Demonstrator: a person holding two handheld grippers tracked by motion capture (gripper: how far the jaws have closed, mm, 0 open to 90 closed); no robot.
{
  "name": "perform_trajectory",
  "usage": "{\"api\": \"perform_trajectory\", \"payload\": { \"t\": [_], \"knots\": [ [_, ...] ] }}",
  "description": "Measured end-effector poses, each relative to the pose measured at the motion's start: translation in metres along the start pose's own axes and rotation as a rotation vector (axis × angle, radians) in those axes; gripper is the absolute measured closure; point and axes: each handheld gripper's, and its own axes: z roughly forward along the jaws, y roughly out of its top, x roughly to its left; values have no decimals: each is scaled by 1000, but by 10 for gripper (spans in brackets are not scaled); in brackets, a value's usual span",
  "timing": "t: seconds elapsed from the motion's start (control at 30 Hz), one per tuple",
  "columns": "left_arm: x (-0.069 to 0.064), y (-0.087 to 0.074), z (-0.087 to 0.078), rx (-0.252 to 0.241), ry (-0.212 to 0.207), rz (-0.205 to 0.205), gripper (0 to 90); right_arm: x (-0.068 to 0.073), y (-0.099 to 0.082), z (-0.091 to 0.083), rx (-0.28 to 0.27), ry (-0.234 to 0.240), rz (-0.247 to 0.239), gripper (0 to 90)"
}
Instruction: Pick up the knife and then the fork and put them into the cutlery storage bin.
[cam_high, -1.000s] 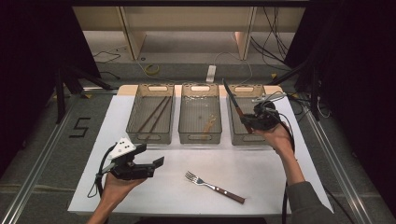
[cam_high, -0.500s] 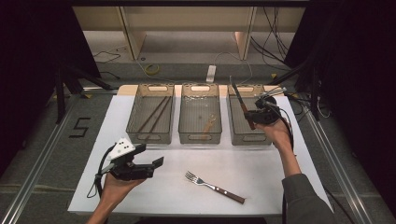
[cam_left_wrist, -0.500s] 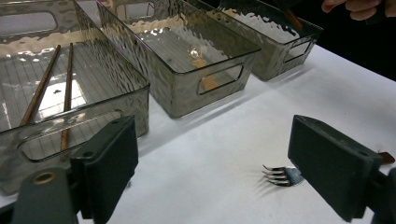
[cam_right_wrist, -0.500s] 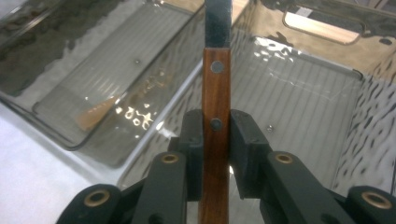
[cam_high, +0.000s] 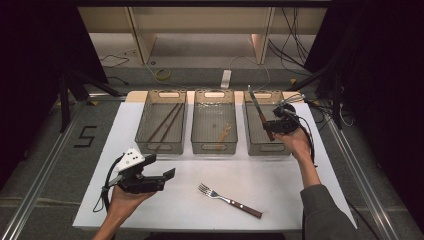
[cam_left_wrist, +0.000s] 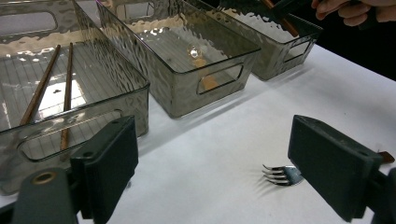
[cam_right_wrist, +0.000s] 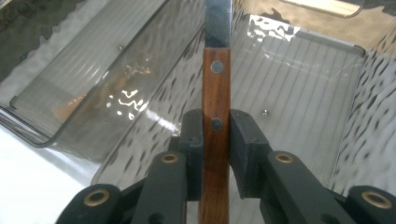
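My right gripper (cam_high: 274, 126) is shut on the wooden handle of a knife (cam_high: 257, 110), holding it over the right-hand smoked plastic bin (cam_high: 270, 150). In the right gripper view the pads clamp the handle (cam_right_wrist: 215, 140) and the steel blade (cam_right_wrist: 218, 18) points away over the bin's ribbed floor (cam_right_wrist: 303, 70). My left gripper (cam_high: 162, 167) rests in a hand at the front left of the white table, open and holding nothing. A fork (cam_high: 230, 200) with a wooden handle lies on the table at the front centre. Its tines (cam_left_wrist: 280, 173) show between the left gripper's wide-apart jaws.
Three bins stand in a row at the back of the table. The left bin (cam_high: 160, 148) holds two chopsticks (cam_high: 165, 122), and the middle bin (cam_high: 215, 149) holds a small wooden utensil (cam_high: 222, 134). Cables lie on the floor beyond the table.
The right gripper has shifted slightly over the right bin with the knife, and the blade tip has swung a little to the right. The left gripper and the fork have not moved.
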Motion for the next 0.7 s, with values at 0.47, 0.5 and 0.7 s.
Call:
{"api": "perform_trajectory", "payload": {
  "t": [0.47,0.5,0.7],
  "knots": [
    [0,0,0,1,0,1,155,-1,-2,9,69,27,38,525],
    [0,0,0,1,0,1,155,-1,-2,8,68,29,33,507],
    [0,0,0,2,0,0,156,11,-1,-8,12,47,-21,447]
  ]
}}
